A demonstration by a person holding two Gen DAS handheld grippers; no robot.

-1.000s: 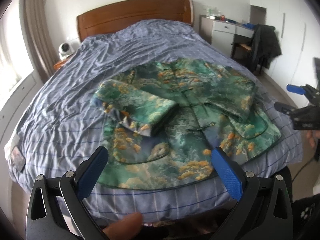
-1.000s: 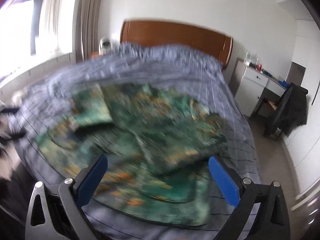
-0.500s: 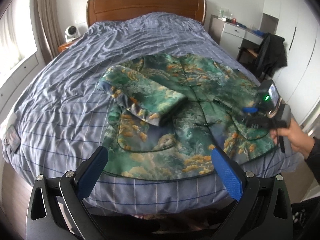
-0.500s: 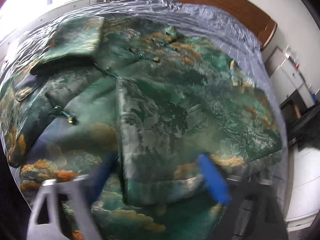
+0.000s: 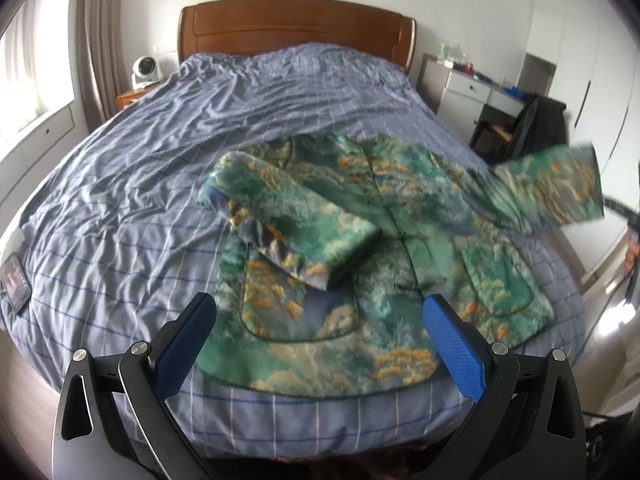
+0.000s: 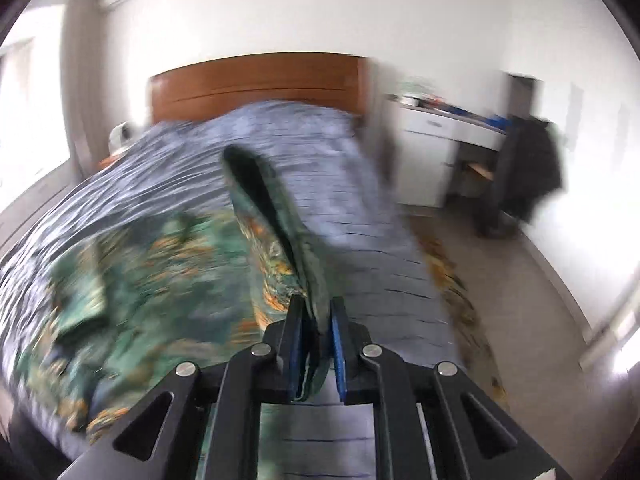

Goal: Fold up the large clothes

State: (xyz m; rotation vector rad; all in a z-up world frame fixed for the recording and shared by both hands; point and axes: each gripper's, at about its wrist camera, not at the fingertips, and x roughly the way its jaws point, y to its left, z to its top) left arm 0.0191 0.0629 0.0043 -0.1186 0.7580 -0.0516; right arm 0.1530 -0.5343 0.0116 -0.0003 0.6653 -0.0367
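A green jacket (image 5: 360,280) with orange cloud patterns lies face up on the blue checked bed (image 5: 180,168). Its left sleeve (image 5: 296,232) is folded across the chest. The right sleeve (image 5: 560,188) is lifted off the bed and stretched out to the right, blurred. My right gripper (image 6: 316,320) is shut on that sleeve's cuff (image 6: 280,240), which runs away from the pads as a raised fold. My left gripper (image 5: 320,320) hovers open above the jacket's hem, nothing between its blue fingers (image 5: 452,344).
A wooden headboard (image 5: 296,28) stands at the far end. A white desk (image 5: 472,92) and a chair with a dark coat (image 5: 528,128) stand right of the bed. A small white fan (image 5: 145,70) sits at the left, and a phone (image 5: 14,280) lies near the bed's left edge.
The right gripper came down on the folded right sleeve, shut on its cuff and pulled it up and out to the right. The left gripper shifted a little sideways and stayed open.
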